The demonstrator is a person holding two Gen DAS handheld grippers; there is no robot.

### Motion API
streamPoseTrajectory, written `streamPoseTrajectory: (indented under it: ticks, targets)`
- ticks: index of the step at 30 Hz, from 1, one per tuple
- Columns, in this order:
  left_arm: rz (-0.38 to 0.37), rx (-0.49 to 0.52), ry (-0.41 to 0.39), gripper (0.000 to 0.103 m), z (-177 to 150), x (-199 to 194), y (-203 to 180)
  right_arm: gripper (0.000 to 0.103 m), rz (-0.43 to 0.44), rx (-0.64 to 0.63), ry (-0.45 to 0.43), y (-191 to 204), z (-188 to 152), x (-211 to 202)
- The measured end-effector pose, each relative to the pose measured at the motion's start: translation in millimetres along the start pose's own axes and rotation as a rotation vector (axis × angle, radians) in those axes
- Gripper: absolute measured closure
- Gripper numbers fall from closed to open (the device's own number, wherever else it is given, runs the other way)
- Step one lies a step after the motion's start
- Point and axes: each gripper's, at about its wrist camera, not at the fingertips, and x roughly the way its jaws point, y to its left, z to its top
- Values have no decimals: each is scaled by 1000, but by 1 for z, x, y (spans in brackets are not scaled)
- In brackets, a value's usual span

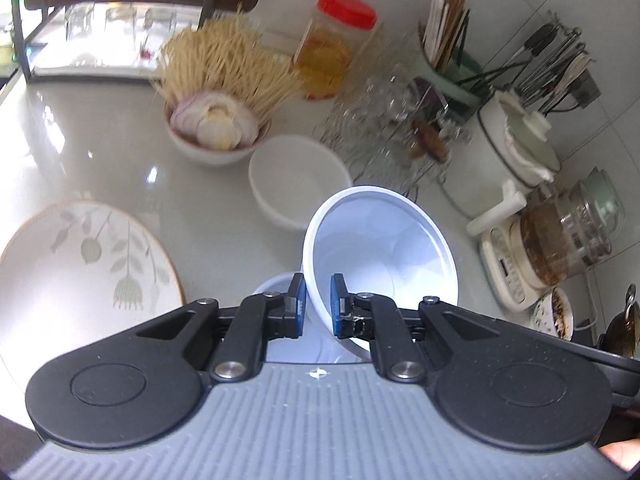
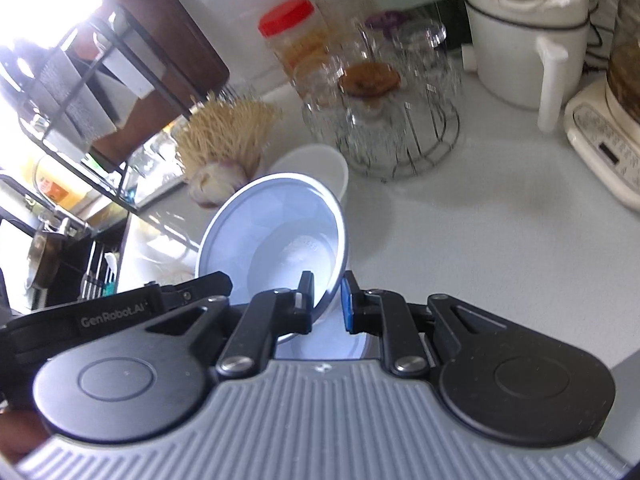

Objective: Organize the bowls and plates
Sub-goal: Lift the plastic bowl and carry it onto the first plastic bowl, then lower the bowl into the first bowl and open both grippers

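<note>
Left hand-held gripper (image 1: 318, 305) pinches the rim of a tilted pale-blue bowl (image 1: 380, 248), lifted above the bench (image 1: 224, 208). Right hand-held gripper (image 2: 327, 302) clamps the opposite rim of the same bowl (image 2: 276, 236). A second pale bowl (image 1: 296, 354) sits directly beneath. White bowl (image 1: 298, 180) stands just behind; floral plate (image 1: 80, 264) lies left.

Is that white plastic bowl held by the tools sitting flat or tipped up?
Tipped. The white plastic bowl shows its empty inside to both cameras, its rim pinched by the left tool and right tool.
</note>
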Motion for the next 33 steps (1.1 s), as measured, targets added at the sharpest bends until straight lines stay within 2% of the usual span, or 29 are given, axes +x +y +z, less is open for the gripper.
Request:
streamPoseTrajectory:
  ticks: [13,21,28,29,31,33]
  targets:
    - [34,-8,116,88,-25,29,23,86,-38,49,90,-8,-29,31]
    - [44,-30,142,88,-34,31,32,85,-48,57,131,-6,-35,41]
    - [54,-43,127,88,-32,29,38,84,-61,52,152,0,-37,46]
    - [58,-46,127,88,-32,28,40,83,-66,48,150,1,-37,46]
    - [62,-43,127,81,-32,25,42,66,-70,42,145,3,-37,46]
    - [63,-43,116,76,-31,21,44,56,-73,39,137,4,-37,44]
